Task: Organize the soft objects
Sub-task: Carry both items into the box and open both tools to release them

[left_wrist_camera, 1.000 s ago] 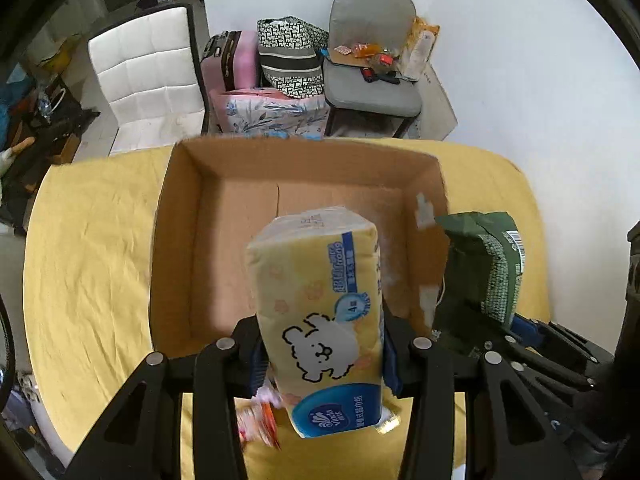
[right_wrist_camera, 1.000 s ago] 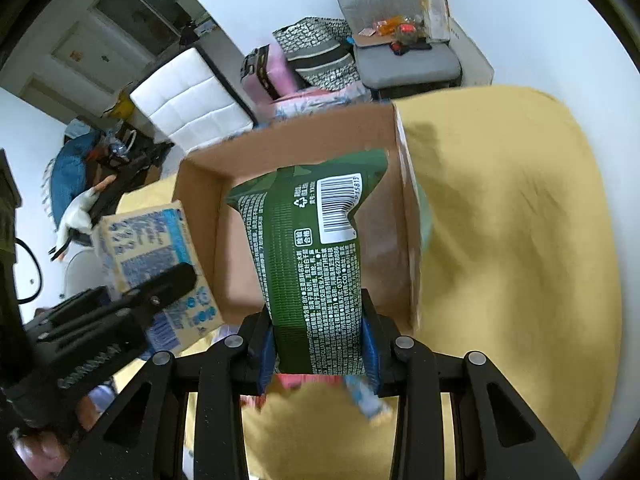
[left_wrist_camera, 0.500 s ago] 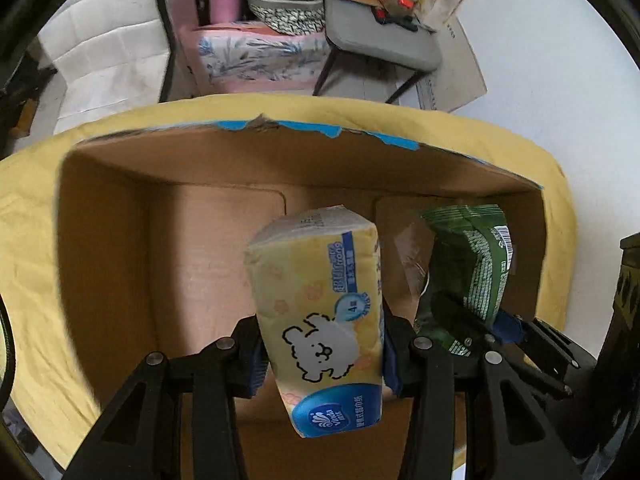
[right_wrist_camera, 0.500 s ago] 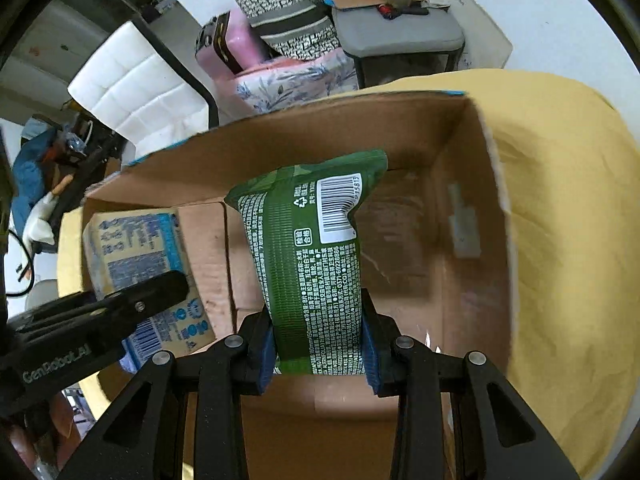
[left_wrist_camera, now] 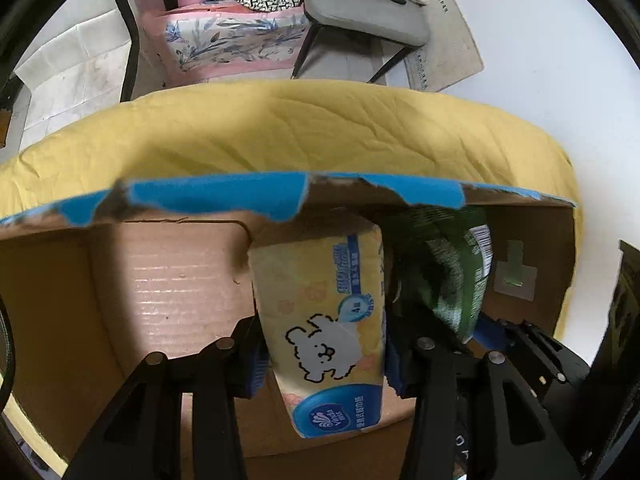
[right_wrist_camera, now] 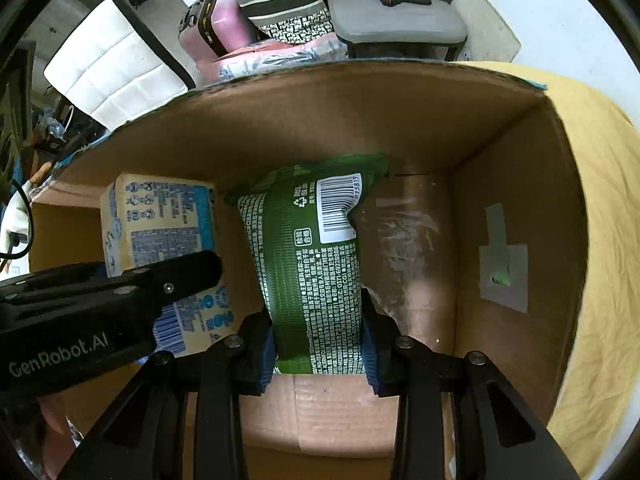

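Observation:
My left gripper (left_wrist_camera: 324,356) is shut on a yellow tissue pack (left_wrist_camera: 324,320) with a white bunny print and holds it low inside the open cardboard box (left_wrist_camera: 168,292). My right gripper (right_wrist_camera: 320,344) is shut on a green tissue pack (right_wrist_camera: 312,256) with a barcode, also inside the box (right_wrist_camera: 516,184), just right of the yellow pack (right_wrist_camera: 156,216). The green pack (left_wrist_camera: 448,272) shows beside the yellow one in the left wrist view. Both packs reach toward the box's far wall.
The box sits on a yellow cloth-covered table (left_wrist_camera: 320,132). Its far rim carries torn blue tape (left_wrist_camera: 224,196). Beyond the table stand a grey chair (right_wrist_camera: 396,20), a white chair (right_wrist_camera: 108,72), a pink suitcase (right_wrist_camera: 212,36) and bags.
Both grippers have moved forward and down into the box with their packs. The box walls now fill both views, and the packs sit near the far wall.

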A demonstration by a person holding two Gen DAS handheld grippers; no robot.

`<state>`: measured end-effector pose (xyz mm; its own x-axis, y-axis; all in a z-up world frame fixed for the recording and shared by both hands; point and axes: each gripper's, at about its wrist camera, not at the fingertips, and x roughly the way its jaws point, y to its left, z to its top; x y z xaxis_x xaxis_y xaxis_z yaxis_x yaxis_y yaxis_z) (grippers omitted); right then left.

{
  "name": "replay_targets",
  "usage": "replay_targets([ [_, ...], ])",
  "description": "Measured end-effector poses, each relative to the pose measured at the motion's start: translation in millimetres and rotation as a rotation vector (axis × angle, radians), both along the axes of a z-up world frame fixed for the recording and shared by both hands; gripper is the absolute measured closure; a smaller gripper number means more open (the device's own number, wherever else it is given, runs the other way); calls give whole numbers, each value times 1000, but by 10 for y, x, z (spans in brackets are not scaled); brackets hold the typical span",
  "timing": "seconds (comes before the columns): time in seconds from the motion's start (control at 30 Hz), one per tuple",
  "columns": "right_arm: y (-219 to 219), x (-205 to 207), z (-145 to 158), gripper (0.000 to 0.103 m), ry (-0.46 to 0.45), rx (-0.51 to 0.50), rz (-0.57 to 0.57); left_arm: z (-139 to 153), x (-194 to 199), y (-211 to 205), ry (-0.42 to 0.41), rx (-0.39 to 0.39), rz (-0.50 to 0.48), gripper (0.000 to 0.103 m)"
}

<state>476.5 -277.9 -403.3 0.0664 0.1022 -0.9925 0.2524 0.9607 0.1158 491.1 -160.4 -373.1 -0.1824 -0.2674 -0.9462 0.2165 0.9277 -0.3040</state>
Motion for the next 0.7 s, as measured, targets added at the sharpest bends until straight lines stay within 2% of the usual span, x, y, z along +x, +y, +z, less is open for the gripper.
replay_targets([
  [0.07,-25,30,-18,65,-2,-18,0,-39,7,9,14,14,12,58],
  [0.1,-20,31,-9,63,-2,-18,3,-35,9,11,19,21,22,51],
  [0.17,-22,38,-3,49,4,-1,2,-10,-4,3,17,22,30,44],
  [0.2,-22,22,22,46,1,2,0,3,-12,-3,10,29,28,38],
  [0.23,-19,7,42,41,-2,-2,1,16,-19,-9,6,29,23,37],
  [0.33,-17,-18,102,41,-3,-8,0,85,-37,19,-13,41,20,35],
  [0.37,-17,-27,123,41,0,-15,1,115,-50,37,-22,44,19,32],
  [0.43,-15,-68,174,41,3,-26,2,168,-86,91,-43,65,20,20],
  [0.5,-10,-130,224,39,9,-25,2,236,-130,148,-75,89,20,14],
  [0.57,13,-194,272,28,8,-33,2,309,-202,201,-112,124,15,10],
  [0.63,49,-264,330,26,3,-37,5,357,-281,246,-143,143,9,6],
  [0.7,109,-352,385,20,-7,-42,8,416,-368,296,-167,150,3,6],
])
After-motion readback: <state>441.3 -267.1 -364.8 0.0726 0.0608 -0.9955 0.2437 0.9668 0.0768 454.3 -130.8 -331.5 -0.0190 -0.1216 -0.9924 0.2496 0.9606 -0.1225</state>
